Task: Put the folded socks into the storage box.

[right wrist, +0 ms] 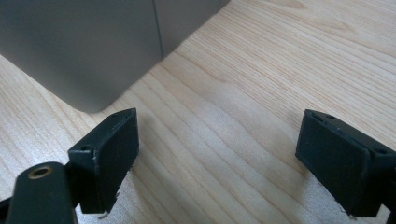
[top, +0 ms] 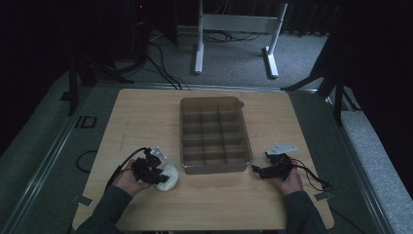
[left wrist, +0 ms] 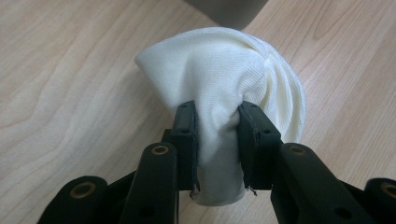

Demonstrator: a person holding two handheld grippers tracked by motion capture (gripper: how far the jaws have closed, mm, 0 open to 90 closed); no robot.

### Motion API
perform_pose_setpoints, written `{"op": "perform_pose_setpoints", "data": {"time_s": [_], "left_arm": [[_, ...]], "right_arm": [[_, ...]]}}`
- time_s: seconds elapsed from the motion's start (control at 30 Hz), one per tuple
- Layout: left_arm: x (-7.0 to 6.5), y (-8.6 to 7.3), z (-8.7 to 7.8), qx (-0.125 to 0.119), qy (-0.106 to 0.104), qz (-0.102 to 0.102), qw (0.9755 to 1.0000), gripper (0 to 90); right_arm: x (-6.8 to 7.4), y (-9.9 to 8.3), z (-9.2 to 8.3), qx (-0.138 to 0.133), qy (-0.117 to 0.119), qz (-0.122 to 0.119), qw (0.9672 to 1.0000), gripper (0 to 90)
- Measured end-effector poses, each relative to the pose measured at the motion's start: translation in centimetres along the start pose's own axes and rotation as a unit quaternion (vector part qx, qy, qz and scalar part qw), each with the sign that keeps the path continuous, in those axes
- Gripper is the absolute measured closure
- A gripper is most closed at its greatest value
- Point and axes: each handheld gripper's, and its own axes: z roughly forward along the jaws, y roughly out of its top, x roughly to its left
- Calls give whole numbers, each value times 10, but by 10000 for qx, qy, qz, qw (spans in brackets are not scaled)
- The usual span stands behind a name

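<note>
The left gripper (left wrist: 217, 140) is clamped on a white cloth bundle (left wrist: 224, 79) lying on the table (top: 146, 112) just left of the grey divided tray (top: 216, 168), the right gripper (right wrist: 217, 158) rests with jaws apart, so I would lift slowly and keep the pinch firm.

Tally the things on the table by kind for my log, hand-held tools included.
White cloth: 1, clamped in the left tool
Grey divided tray: 1
Hand-held tools: 2, the right tool open over bare wood
Total: 4
</note>
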Motion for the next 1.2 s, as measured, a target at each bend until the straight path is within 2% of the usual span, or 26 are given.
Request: {"op": "perform_pose_setpoints", "data": {"time_s": [0.43, 0.73, 1.2], "left_arm": [[3, 3, -17, -209, -75, 71, 9997, 706], [6, 3, -28, -305, -30, 92, 9995, 706], [12, 5, -42, -392, 42, 257, 9989, 705]], "right_arm": [[0, 0, 0, 3, 0, 3, 10000, 128], [0, 0, 0, 0, 0, 4, 10000, 128], [0, 0, 0, 5, -1, 1, 10000, 128]]}}
